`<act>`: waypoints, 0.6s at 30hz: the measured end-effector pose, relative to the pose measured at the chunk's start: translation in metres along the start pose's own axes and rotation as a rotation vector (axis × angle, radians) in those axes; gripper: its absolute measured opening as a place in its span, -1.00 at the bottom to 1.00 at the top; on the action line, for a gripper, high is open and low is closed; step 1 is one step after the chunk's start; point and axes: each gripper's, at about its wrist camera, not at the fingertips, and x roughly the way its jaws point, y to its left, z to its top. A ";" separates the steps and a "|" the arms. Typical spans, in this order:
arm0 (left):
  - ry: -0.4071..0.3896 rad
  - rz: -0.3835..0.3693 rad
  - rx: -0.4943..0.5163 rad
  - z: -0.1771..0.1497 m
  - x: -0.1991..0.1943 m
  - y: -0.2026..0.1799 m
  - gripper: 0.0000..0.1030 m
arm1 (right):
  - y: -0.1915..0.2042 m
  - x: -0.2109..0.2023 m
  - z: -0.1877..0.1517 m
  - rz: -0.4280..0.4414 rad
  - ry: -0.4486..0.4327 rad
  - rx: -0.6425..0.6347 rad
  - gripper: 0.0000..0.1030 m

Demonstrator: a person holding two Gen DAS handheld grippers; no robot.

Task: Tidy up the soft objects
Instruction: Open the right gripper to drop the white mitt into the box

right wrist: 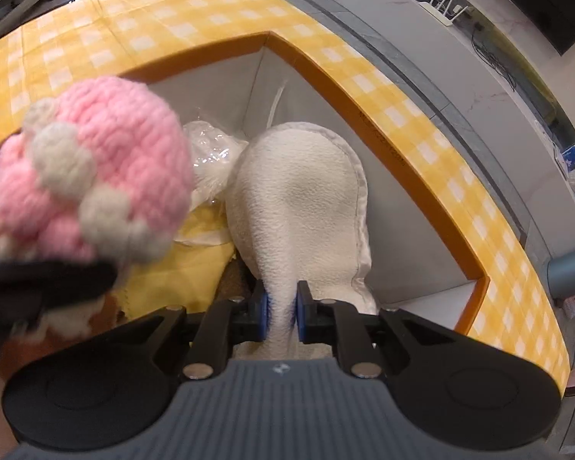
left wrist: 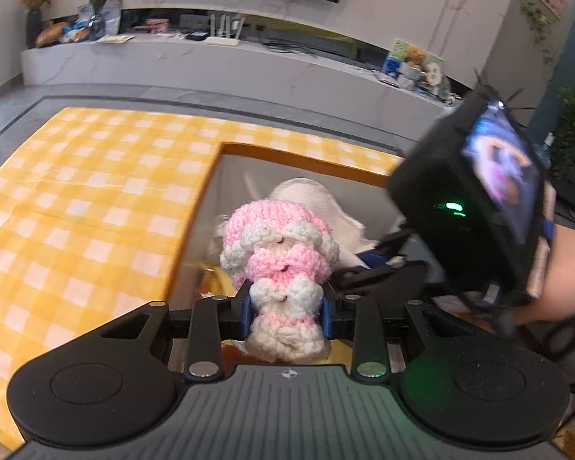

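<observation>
Crocheted pink doll (left wrist: 283, 264) clamped in left tongs (left wrist: 286, 308), right tongs (right wrist: 281, 311) pinching white plush (right wrist: 299, 191), box (right wrist: 421, 176) contents half-hidden

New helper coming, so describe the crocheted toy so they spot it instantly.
Find the orange-rimmed box on the yellow checked cloth. Above it, the left gripper pinches the crocheted toy. Only it is pink-and-white yarn; the cream plush beside it is plain.

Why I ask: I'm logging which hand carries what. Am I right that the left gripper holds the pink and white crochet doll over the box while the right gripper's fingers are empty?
Not quite. The right gripper is not empty: the right wrist view shows it shut on a white plush toy. The left gripper does hold the crochet doll over the box.
</observation>
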 end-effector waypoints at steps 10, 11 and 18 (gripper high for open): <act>-0.025 -0.027 -0.075 0.002 -0.003 0.010 -0.29 | 0.003 -0.028 -0.014 -0.025 -0.045 0.006 0.42; -0.028 -0.037 -0.074 0.002 -0.003 0.009 -0.29 | 0.003 -0.035 -0.018 -0.033 -0.060 -0.005 0.48; -0.011 -0.037 -0.054 0.003 0.015 -0.002 -0.24 | 0.004 -0.076 -0.037 -0.105 -0.153 -0.039 0.81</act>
